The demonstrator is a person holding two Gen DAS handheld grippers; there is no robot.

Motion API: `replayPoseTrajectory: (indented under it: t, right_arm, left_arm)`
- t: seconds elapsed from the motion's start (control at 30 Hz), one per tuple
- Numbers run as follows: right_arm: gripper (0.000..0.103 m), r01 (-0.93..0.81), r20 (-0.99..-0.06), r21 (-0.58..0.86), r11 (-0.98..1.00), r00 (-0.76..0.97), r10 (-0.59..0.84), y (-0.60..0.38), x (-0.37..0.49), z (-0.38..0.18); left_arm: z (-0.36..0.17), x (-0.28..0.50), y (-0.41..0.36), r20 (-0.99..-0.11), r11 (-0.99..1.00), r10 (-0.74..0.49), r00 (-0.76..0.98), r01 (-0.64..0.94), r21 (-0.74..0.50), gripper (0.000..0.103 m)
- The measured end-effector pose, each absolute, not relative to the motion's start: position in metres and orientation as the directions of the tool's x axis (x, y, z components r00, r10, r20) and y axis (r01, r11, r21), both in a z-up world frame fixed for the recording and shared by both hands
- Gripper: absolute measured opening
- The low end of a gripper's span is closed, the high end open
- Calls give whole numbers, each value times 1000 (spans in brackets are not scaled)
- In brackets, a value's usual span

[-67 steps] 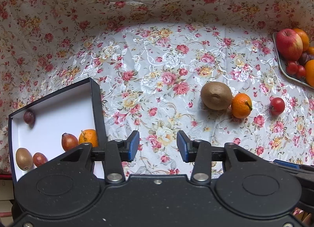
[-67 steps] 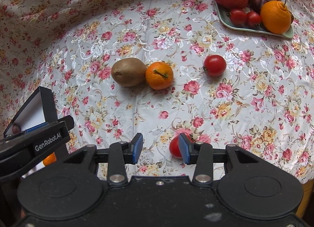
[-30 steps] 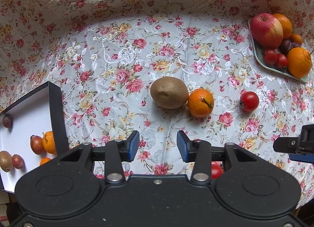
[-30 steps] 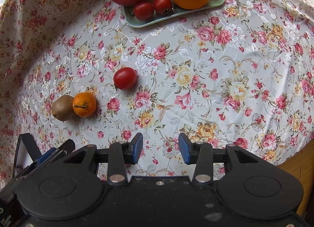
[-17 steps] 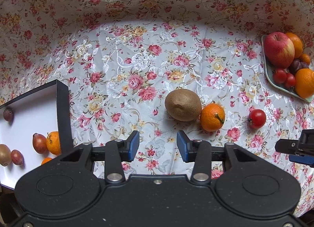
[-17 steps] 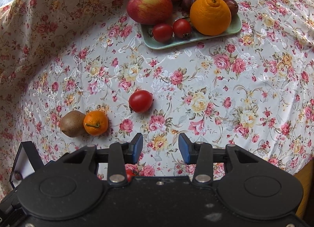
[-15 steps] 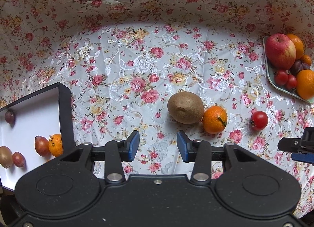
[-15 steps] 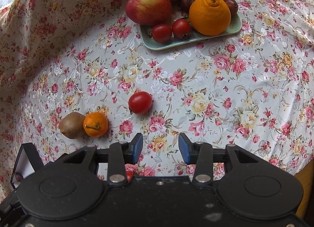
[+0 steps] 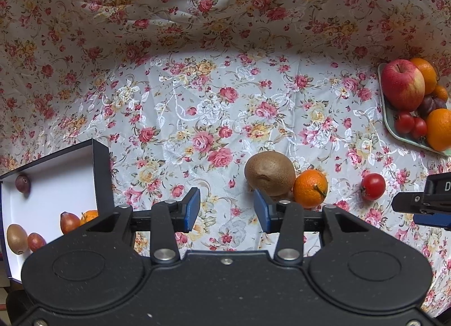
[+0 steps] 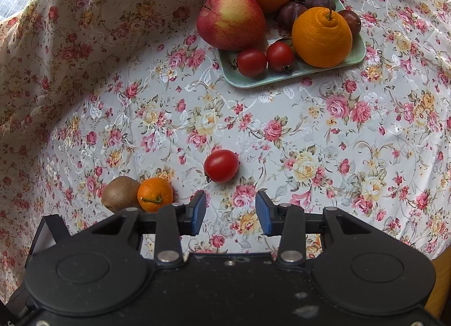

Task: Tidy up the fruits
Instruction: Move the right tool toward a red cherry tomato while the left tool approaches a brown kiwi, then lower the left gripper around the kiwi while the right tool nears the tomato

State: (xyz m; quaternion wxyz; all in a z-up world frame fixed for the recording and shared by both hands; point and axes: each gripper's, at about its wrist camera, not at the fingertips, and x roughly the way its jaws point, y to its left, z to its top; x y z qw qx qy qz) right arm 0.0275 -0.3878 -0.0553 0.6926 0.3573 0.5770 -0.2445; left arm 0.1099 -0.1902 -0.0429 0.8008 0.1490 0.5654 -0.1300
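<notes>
A brown kiwi (image 9: pixel 270 173) lies against a small mandarin (image 9: pixel 310 188) on the flowered cloth, with a red tomato (image 9: pixel 373 186) to their right. My left gripper (image 9: pixel 227 210) hangs open just left of the kiwi, nothing between its pads. In the right wrist view the tomato (image 10: pixel 221 165) sits just beyond my right gripper (image 10: pixel 230 211), whose jaws are closing on empty air. The mandarin (image 10: pixel 155 195) and kiwi (image 10: pixel 119 193) lie to its left. One finger of the right gripper (image 9: pixel 408 203) shows at the left view's right edge.
A dark box with a white inside (image 9: pixel 50 179) at the left holds several small fruits. A pale green tray (image 10: pixel 282 77) at the back carries an apple (image 10: pixel 231 18), oranges, plums and two tomatoes. The cloth rises in folds behind.
In the right view the tray and tomato have shifted right and nearer, and the jaws have narrowed a little. In the left view the kiwi and mandarin have slid down and right.
</notes>
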Motion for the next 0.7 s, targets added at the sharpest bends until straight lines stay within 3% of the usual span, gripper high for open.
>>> replayPoseTrajectory:
  t: [0.23, 0.7]
  right_arm:
    - [42, 732, -973, 214, 647, 220, 72, -383, 26, -52]
    - [42, 763, -981, 180, 621, 187, 55, -392, 32, -64]
  left_arm:
    - [-35, 119, -198, -932, 926, -19, 362, 359, 120, 52]
    - [-51, 141, -207, -940, 944, -119, 319, 331, -7, 52]
